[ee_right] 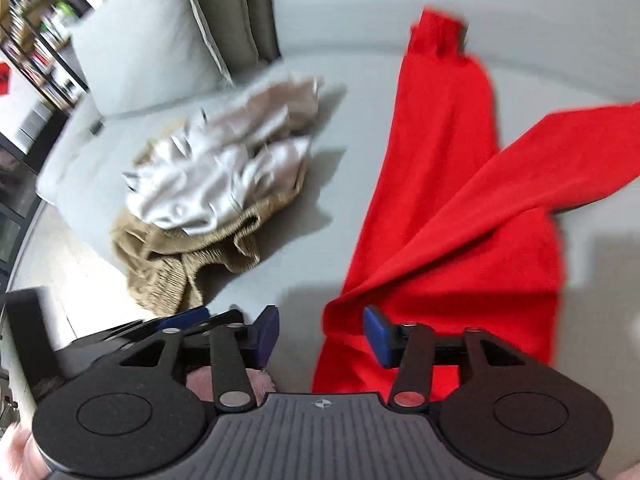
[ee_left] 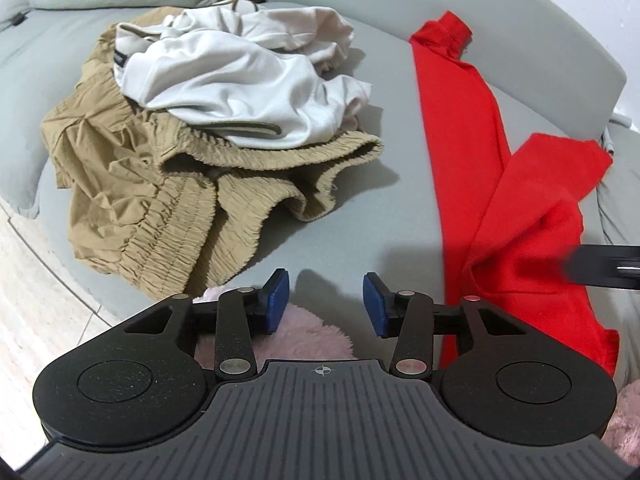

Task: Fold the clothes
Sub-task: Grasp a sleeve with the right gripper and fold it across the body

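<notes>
A red garment [ee_left: 460, 120] lies stretched out on the grey sofa seat [ee_left: 360, 220], with one part folded across at the right. My left gripper [ee_left: 326, 296] hangs open over bare seat, just left of the red cloth's near end, with nothing between its blue pads. My right gripper [ee_right: 322, 328] is open above the near corner of the red garment [ee_right: 440, 200]; its pads do not press on the cloth. A blurred black piece of the right gripper [ee_left: 600, 268] shows at the edge of the left wrist view.
A heap of tan shorts [ee_left: 140, 180] with a white garment [ee_left: 240, 80] on top lies at the left of the seat. A grey cushion [ee_right: 140, 52] stands at the back. Pink fluffy fabric [ee_left: 312, 336] is below the left gripper. The floor [ee_left: 24, 280] lies beyond the seat's left edge.
</notes>
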Tool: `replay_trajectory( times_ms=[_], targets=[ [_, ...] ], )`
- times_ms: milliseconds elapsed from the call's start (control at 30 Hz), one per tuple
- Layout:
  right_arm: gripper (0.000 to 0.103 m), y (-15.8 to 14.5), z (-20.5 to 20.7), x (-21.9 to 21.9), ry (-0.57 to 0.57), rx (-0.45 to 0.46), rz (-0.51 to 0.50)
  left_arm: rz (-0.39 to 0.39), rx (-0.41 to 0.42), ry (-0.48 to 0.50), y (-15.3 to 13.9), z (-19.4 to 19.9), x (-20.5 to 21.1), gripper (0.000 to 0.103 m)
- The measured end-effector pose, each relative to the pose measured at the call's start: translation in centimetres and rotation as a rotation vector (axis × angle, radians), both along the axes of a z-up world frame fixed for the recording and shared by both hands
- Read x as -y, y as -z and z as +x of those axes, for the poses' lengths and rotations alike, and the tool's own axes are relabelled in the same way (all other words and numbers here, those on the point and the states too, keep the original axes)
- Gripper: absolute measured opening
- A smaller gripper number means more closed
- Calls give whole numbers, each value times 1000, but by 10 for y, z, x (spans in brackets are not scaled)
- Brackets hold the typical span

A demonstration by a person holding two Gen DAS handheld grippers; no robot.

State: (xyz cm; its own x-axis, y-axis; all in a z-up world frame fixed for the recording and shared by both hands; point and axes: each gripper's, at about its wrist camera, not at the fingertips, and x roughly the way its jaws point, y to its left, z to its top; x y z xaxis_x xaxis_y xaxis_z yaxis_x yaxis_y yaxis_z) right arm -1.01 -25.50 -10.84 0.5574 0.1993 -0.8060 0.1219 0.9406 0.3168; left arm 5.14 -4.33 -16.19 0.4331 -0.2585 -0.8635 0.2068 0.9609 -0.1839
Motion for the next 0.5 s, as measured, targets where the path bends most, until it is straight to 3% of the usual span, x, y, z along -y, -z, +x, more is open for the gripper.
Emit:
replay_trajectory(
  times_ms=[100,167,200,233,367,500],
  targets=[
    [50,-4,-35,21,27,38,-107,-1,5,67,-7,-9,11,44],
    [50,6,-53,35,38,32,-164,-61,-14,201,-13,-23,26,38],
    [49,14,-61,42,44,19,-169,-67,-18,220,-13,-26,29,38],
    [48,23,-68,49,54,4,-163,-74,-38,310,-13,-37,42,38],
    [44,47,-79,57,60,9,-162,11,-32,443,-7,-61,74,37],
    [43,66,-76,59,45,22,-140,57,-51,420,0,-64,80,37]
  ],
)
